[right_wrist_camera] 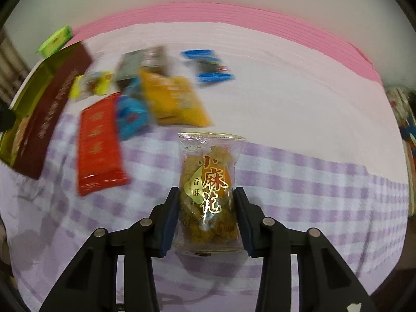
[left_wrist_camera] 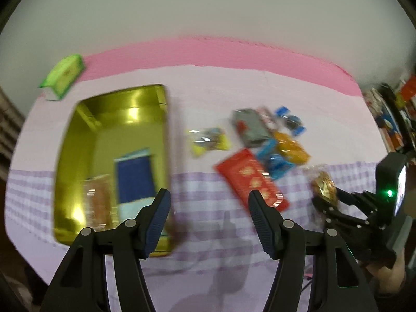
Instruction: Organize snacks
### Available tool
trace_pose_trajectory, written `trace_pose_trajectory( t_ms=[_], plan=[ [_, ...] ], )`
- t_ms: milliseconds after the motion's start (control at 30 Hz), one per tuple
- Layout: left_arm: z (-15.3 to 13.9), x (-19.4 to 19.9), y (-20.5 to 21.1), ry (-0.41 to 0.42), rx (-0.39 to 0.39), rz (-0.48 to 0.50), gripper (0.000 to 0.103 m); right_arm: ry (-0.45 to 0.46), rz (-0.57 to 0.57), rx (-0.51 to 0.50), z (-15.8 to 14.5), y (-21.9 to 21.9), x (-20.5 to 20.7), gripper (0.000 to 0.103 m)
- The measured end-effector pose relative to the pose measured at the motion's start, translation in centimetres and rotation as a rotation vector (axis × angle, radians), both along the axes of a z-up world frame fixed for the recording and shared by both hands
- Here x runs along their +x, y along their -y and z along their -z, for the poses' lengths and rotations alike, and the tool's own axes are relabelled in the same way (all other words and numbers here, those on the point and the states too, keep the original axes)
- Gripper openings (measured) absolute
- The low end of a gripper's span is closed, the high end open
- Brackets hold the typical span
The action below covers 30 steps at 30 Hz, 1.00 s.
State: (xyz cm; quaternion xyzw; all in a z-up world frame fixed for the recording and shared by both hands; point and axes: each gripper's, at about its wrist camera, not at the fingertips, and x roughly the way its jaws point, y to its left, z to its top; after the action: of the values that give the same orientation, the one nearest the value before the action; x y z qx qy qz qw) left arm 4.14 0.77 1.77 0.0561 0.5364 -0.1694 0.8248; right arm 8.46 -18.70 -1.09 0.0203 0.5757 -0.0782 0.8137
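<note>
Closing on clear twist-snack packet [right_wrist_camera: 208,195], right gripper [right_wrist_camera: 208,215] pads touching its sides; left gripper [left_wrist_camera: 208,221] hovering half-open, empty. Next: carrying packet to gold tin [left_wrist_camera: 78,130].

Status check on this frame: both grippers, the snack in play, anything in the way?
Left gripper open, empty, beside gold tin. Right gripper shut on clear fried-twist snack packet. Red packet lies between packet and tin.

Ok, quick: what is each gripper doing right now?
Left gripper: open, empty.
Right gripper: closed on the clear packet of golden fried twists.
</note>
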Motion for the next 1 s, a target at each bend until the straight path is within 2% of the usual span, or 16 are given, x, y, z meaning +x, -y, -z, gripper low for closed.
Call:
trace_pose_trajectory(
  t_ms=[100, 267, 533, 833, 1000],
  plan=[
    [0.7, 0.3, 2.3, -0.049, -0.019, 0.015, 0.063, 0.001, 0.047, 0.005, -0.2, 2.2, 0.4, 0.038],
    [2.9, 1.5, 4.3, -0.157, -0.045, -0.053, 0.063, 0.006, 0.090, 0.029, -0.3, 3.5, 1.3, 0.038],
    [5.9, 2.9, 7.0, -0.224, 0.016, -0.138, 0.063, 0.006, 0.090, 0.022, -0.2, 3.3, 1.7, 0.040],
    [6.8, 2.8, 9.2, -0.187, 0.083, -0.131, 0.063, 0.008, 0.096, 0.019, -0.1, 3.4, 1.6, 0.042],
    [6.9, 2.7, 8.6, -0.185, 0.111, -0.122, 0.063, 0.007, 0.104, 0.026, -0.1, 3.3, 1.8, 0.042]
  ],
)
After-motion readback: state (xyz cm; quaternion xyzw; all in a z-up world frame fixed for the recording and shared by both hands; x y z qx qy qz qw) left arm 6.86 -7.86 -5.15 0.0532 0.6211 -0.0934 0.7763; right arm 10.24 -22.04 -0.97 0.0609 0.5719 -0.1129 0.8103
